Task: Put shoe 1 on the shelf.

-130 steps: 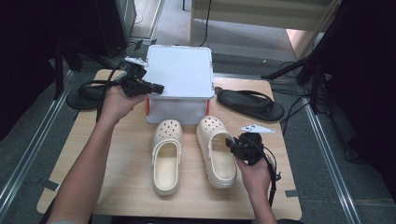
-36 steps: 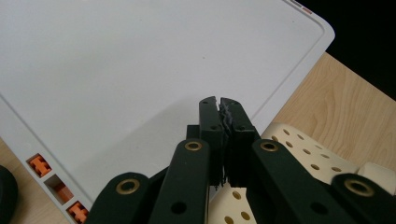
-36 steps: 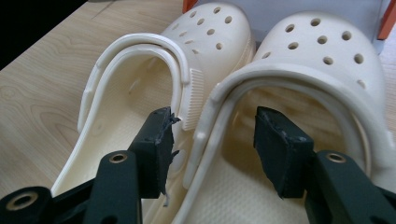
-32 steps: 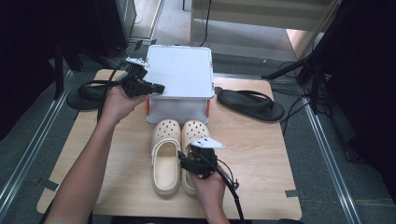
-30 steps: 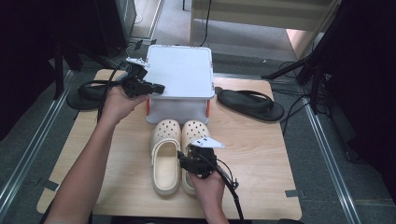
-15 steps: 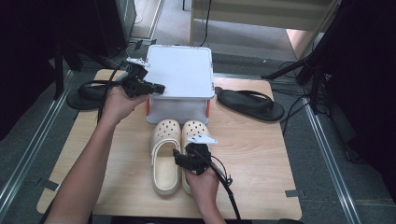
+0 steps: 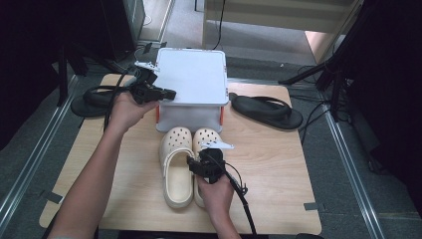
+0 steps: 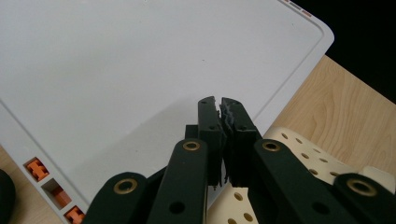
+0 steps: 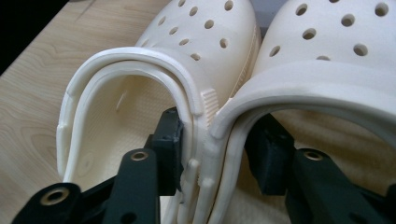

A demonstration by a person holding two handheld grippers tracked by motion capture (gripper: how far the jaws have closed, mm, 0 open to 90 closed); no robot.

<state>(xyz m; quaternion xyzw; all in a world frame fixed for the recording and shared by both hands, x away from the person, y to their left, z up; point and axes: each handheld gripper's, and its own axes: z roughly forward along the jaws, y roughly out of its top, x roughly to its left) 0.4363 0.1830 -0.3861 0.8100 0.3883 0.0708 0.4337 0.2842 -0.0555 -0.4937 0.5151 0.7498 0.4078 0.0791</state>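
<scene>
While the left gripper (image 7: 166, 93), jaws together, rests on the white plastic lidded box (image 7: 191, 74), the right gripper (image 9: 217, 154) has just been closing on both cream perforated clogs' (image 9: 224, 70) adjoining walls before it, ready for lifting.

1. The table (image 7: 278, 164) has a light wooden top with round corners.
2. The floor (image 7: 358, 199) around it is grey.
3. A metal rail (image 7: 30, 164) runs along the floor on the left side, and another metal rail (image 7: 358, 169) runs on the right.
4. Black cables (image 7: 313, 112) lie on the floor to the right.
5. Small dark tape pieces (image 7: 311, 205) stick to the table's near edges.
6. Far back stands a pale wooden piece of furniture (image 7: 278, 12).
7. Both sides of the room are very dark.
</scene>
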